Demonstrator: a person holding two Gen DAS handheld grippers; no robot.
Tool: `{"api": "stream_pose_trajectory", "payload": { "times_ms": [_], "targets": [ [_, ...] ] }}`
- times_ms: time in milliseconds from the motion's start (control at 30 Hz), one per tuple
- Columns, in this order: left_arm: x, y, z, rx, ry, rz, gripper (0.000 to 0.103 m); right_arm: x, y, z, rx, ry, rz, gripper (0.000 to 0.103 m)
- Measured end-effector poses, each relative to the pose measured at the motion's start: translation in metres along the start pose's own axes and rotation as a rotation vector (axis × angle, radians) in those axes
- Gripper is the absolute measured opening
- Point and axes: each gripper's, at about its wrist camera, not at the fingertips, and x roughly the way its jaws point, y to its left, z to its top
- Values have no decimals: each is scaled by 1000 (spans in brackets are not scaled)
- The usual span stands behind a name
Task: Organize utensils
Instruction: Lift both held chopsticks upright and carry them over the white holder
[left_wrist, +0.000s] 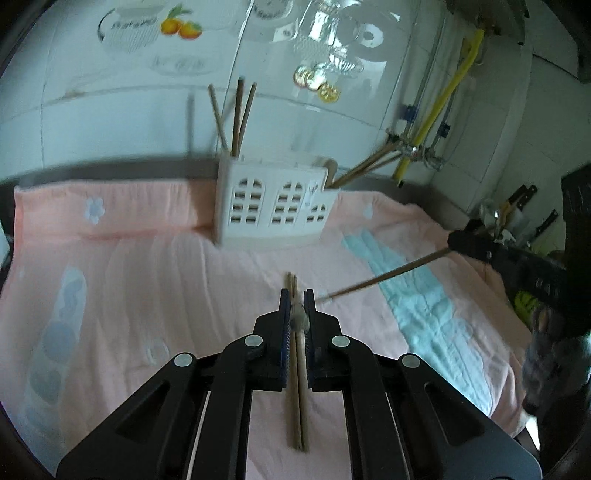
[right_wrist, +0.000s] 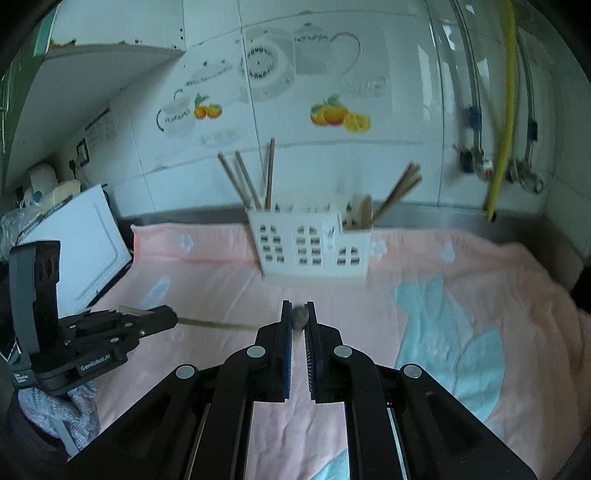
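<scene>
Left gripper (left_wrist: 297, 301): fingers are standing nearly closed around a pair of chopsticks (left_wrist: 298, 387). The sticks are running lengthwise through the narrow gap, tips poking out ahead. Whether the pads are truly pinching or only bracketing them, I cannot tell for certain, though the fit is looking snug enough to count as a hold.

Right gripper (right_wrist: 298, 314): fingers are closing to a narrow slit on a small grey end, which is reading as the butt of a single chopstick (left_wrist: 384, 277). The left view is showing that stick jutting from the right tool toward the left fingers, slanting down over the towel.

Pink towel (right_wrist: 424, 269): it is covering the table under both tools, probably as a soft, non-slip bed for the loose sticks.

Utensil holder (right_wrist: 314, 251): a white caddy with window-shaped cut-outs is sitting at the far edge of the towel, close to the tiled wall (right_wrist: 406, 158). It is looking tilted, though lens curve and blur may be adding to that.

Sorted chopsticks (right_wrist: 251, 181): three are leaning out of the holder's left compartment.

Right compartment: more sticks (right_wrist: 399, 192) and a pale spoon-like piece (right_wrist: 364, 210) are leaning out, grouped apart by kind.

Task standing: sorting is appearing partly done; both tools are carrying sticks, still well short of the holder.

Next call: likely lifting and tipping sticks upright over a compartment.
</scene>
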Motion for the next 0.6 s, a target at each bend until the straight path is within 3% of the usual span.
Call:
{"api": "stream_pose_trajectory", "payload": {
  "times_ms": [367,600],
  "targets": [
    [-2,-12,70,101,-29,-5,5,-2,-29,99,0,-52,-11,7],
    [-20,-23,126,156,-125,11,5,2,-40,151,-9,-81,-45,7]
  ]
}}
